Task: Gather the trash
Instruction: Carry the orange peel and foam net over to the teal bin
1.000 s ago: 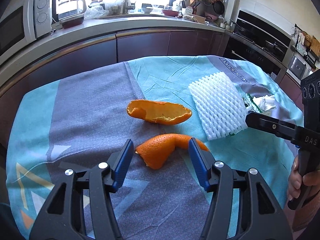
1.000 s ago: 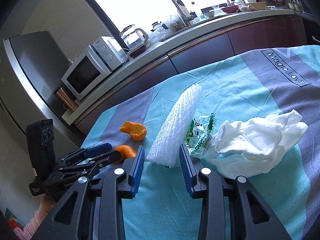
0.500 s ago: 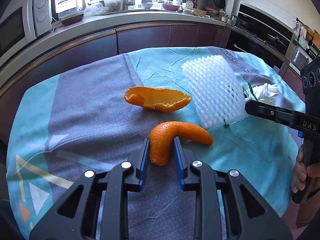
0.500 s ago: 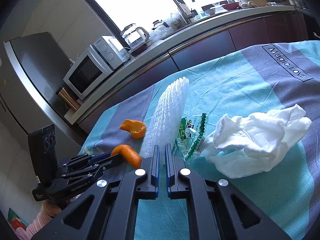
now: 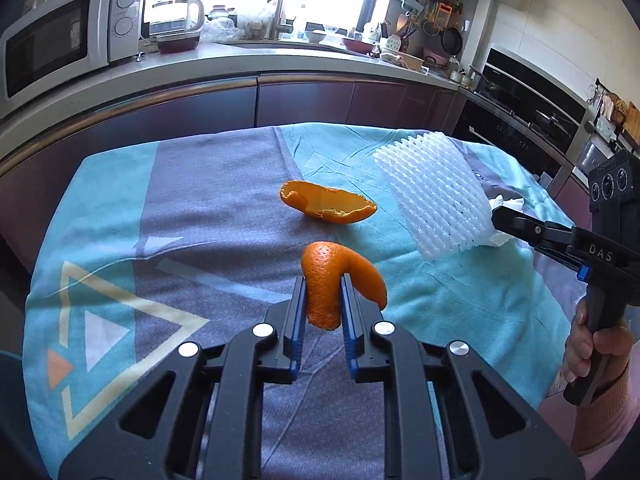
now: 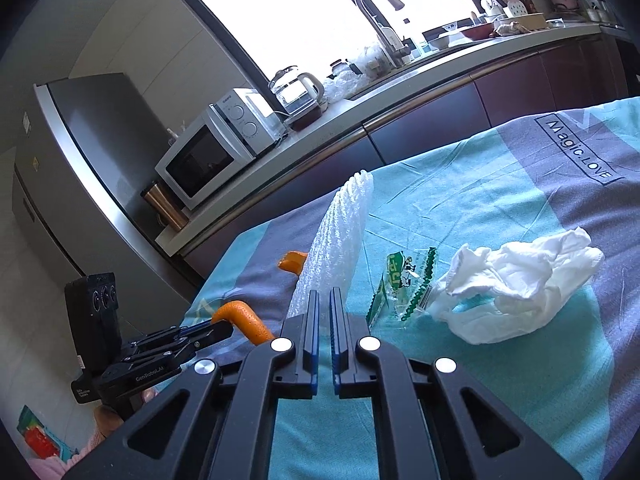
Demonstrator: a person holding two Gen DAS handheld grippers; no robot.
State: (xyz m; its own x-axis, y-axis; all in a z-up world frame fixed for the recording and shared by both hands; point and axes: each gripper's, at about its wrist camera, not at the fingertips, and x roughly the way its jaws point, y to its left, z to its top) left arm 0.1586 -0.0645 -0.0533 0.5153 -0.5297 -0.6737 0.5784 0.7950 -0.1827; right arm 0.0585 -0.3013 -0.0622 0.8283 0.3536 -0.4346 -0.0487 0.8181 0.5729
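In the left wrist view my left gripper has a curled orange peel upright between its blue pads, raised off the cloth; the jaws are closing and press on it. A second, cup-shaped orange peel lies farther back on the cloth. My right gripper is shut on the lower edge of a white foam fruit net, which stands tilted up from the table. The same net shows at the right of the left wrist view. The held peel also appears at the left of the right wrist view.
A crumpled white tissue and a clear wrapper with green print lie on the teal and grey tablecloth to the right of the net. A person's hand holds the right gripper's handle. A kitchen counter with a microwave runs behind the table.
The left jaws closed on the curled peel and lifted it off the cloth. The right jaws closed on the foam net's edge and tipped it up.
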